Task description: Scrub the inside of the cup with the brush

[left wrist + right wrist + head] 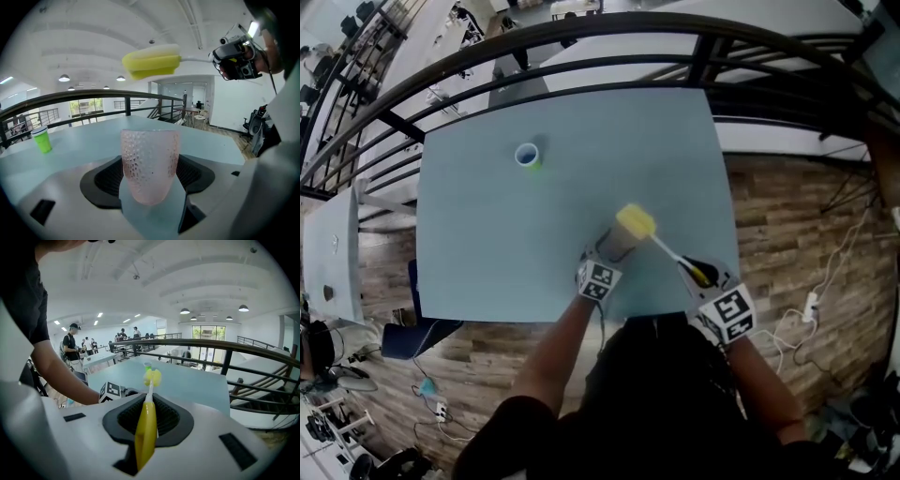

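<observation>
**Spotter one:** Your left gripper [150,182] has its jaws closed on the lower part of the clear dimpled cup [150,157]. In the left gripper view the cup's mouth faces up, and its body fills the gap between the black pads.

**Spotter two:** Your right gripper [149,414] is clamped on the yellow handle of the brush [146,430]. A thin white stem runs forward from the jaws to the yellow sponge head [152,377].

**Spotter one:** In the head view you hold the cup [619,244] over the table [487,244], right of the middle and toward the near edge. I cannot tell whether its base touches the top. Your left gripper [609,255] comes at it from the near edge.

**Spotter two:** Your right gripper [697,273] is near the table's near right corner, with the brush [661,246] slanting up and to the left from it. The sponge head [152,61] lies crosswise above the cup's mouth, clear of the rim, and none of it is inside the cup.

**Spotter one:** A small green cup [528,156] stands upright toward the far left corner, well apart from both of your grippers.

**Spotter two:** A black railing [581,42] curves past the far edge, and wooden flooring [787,216] lies off the right edge.
</observation>
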Tool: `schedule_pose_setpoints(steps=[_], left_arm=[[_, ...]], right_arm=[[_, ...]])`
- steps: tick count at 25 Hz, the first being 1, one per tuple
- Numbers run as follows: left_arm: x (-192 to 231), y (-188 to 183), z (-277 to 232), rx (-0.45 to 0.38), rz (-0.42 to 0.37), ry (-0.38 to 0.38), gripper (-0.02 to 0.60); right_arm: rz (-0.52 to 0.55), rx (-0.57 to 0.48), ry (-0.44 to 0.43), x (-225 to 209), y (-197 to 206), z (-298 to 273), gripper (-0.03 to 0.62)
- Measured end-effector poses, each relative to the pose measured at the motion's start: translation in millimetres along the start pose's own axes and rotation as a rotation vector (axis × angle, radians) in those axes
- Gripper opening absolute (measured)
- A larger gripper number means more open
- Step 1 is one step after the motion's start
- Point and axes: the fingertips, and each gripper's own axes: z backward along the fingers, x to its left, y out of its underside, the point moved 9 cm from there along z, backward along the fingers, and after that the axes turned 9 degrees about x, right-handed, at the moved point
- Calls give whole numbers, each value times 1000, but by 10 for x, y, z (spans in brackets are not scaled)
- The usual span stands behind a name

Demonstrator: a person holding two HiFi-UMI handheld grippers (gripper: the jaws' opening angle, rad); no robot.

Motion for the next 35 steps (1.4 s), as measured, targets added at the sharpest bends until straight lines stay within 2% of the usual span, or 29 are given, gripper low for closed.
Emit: schedule_pose_setpoints(steps=[7,22,29,35], left_arm=[[4,25,21,-22,36,-24,354],[-49,179,117,-8,84,4,356],[-99,207,446,-13,105,41,356],[-118,159,896,-53,156,5,353]], right_arm=[[-4,12,-5,-60,39,-26,43],[1,20,-11,-55,78,50,43],[-4,-5,-14,-41,6,126,43],[29,-30,-23,-62,-69,177,43]])
